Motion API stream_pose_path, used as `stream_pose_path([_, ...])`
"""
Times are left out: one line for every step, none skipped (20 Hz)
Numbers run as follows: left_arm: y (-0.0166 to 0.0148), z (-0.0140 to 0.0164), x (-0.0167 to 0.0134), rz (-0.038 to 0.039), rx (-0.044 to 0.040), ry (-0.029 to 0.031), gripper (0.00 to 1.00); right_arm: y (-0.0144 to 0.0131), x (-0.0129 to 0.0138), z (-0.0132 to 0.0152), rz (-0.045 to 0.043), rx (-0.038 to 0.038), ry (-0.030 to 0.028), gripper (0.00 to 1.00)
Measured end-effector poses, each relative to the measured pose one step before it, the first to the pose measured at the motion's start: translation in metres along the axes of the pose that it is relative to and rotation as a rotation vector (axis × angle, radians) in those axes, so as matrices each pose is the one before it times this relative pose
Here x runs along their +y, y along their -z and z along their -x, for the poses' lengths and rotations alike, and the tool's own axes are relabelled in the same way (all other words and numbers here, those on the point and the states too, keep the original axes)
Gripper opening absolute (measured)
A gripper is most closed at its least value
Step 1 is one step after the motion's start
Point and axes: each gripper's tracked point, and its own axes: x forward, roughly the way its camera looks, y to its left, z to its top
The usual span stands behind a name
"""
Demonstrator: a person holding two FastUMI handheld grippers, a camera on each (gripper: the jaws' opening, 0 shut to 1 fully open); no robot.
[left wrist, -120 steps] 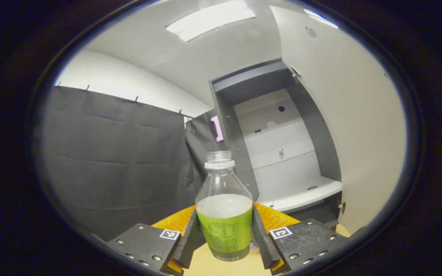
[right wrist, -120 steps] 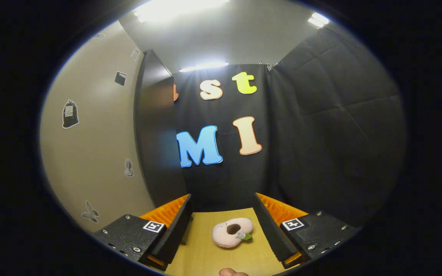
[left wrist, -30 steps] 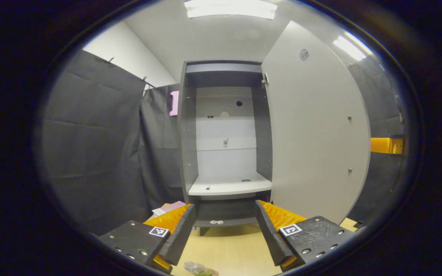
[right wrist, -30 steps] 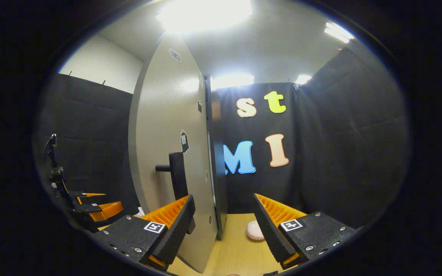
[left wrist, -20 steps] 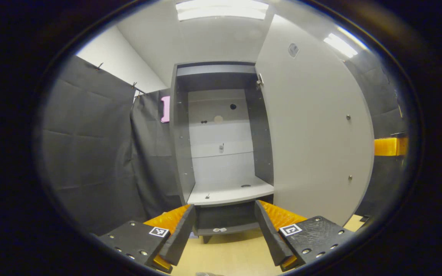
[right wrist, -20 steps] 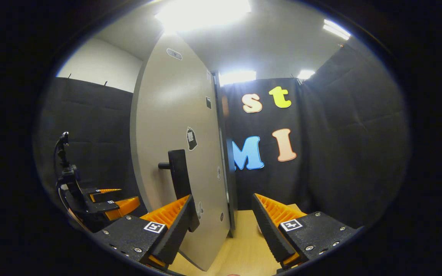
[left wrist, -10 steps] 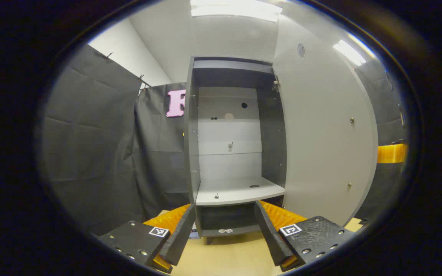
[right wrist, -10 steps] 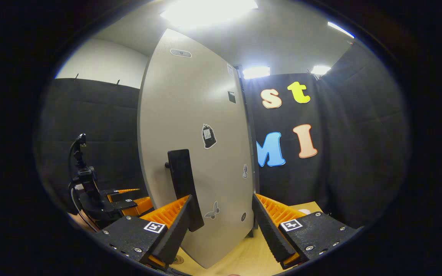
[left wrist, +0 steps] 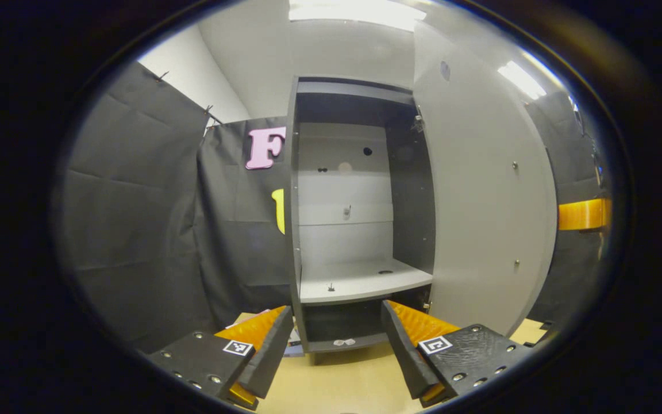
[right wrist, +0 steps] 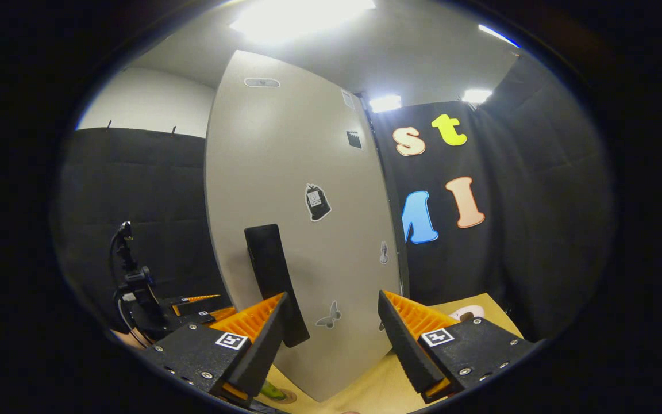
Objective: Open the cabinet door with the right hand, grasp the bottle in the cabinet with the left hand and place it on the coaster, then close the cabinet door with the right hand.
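Right gripper view has the right gripper (right wrist: pixel 331 336) spread wide and empty, lined up on the cabinet door (right wrist: pixel 302 230) near its handle (right wrist: pixel 270 276), I'd guess to push it closed. Bottle (right wrist: pixel 270 391) peeks out by the coaster (right wrist: pixel 285 396) at the bottom edge. Left gripper (left wrist: pixel 337 345) is also spread, holding nothing, facing the bare shelf (left wrist: pixel 360 282).

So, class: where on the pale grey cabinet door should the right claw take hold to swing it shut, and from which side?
Grip the black upright handle bar on the pale grey cabinet door, coming from the door's outer face. The bar stands off the panel, so the open right claw can straddle it.
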Motion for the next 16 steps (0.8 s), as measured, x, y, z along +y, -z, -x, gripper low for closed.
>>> stream_pose_path([-0.00221,-0.00006,0.00098,-0.00479,-0.00289,0.00097,0.89,0.00101,0.00301,-0.00225,-0.00258,-0.00117,-0.00381,0.94])
stream_pose_path([-0.0046,0.00156,0.00095,-0.00472,-0.01122,-0.00066,0.89,0.00028,0.00276,-0.00356,-0.00457,0.0031,-0.005,0.94])
stream_pose_path([-0.00398,0.00088,0.00157,-0.00305,-0.00894,-0.00046,0.89,0.00097,0.00356,-0.00231,-0.00192,0.00268,-0.00569,0.94])
stream_pose_path([-0.00053,0.00059,0.00013,0.00024,-0.00379,0.00545,0.89,0.0001,0.00303,-0.00133,0.00345,-0.00099,-0.00622,0.94])
stream_pose_path([0.00092,-0.00056,0.00029,-0.00327,0.00571,0.00465,0.89,-0.00119,0.00291,-0.00171,0.00825,-0.00278,-0.00587,0.94])
stream_pose_path([0.00224,-0.00007,0.00357,-0.00978,0.01301,-0.00315,0.89,-0.00025,0.00097,-0.00201,-0.00001,-0.00039,-0.00142,0.94])
stream_pose_path([-0.00009,0.00013,0.0031,-0.00732,0.00201,0.00348,0.88,0.00166,0.00028,-0.00233,-0.00521,0.0023,0.00202,0.95])
stream_pose_path([-0.0025,0.00056,0.0018,-0.0012,-0.00812,0.00467,0.89,0.0007,0.00201,-0.00062,-0.00319,-0.00053,-0.00351,0.94])
stream_pose_path([0.00053,-0.00106,0.0015,0.00379,-0.00325,0.00333,0.89,0.00059,0.00242,-0.00109,-0.00039,-0.00026,-0.00272,0.94])
stream_pose_path([0.00407,-0.00156,-0.00021,0.00617,0.00342,0.0055,0.89,-0.00032,0.00171,-0.00151,-0.00103,-0.00228,-0.00275,0.94])
stream_pose_path([0.0039,-0.00244,0.00186,0.00414,0.00882,-0.00267,0.89,0.00133,0.00302,-0.00186,-0.00126,0.00136,-0.00488,0.95])
stream_pose_path([0.00285,-0.00257,0.00228,0.00386,0.00862,-0.00352,0.89,0.00026,0.00233,-0.00402,-0.00409,0.00295,-0.00525,0.94])
stream_pose_path([-0.00111,-0.00165,0.001,0.00914,-0.00246,0.00337,0.89,0.00103,0.00427,-0.00322,0.00171,0.00186,-0.00526,0.94])
stream_pose_path([-0.00409,-0.00114,0.00037,0.00718,-0.00975,0.00431,0.89,-0.00045,0.00464,-0.00431,0.00843,-0.00025,-0.00458,0.94])
stream_pose_path([-0.00361,-0.00064,0.00263,-0.00179,-0.00782,0.00101,0.89,-0.00005,0.00481,-0.00548,0.00957,0.00048,-0.00397,0.94])
stream_pose_path([-0.00139,-0.00017,0.00328,-0.00749,-0.00563,-0.00168,0.89,0.00082,0.00512,-0.00606,0.00754,0.00203,-0.00779,0.94])
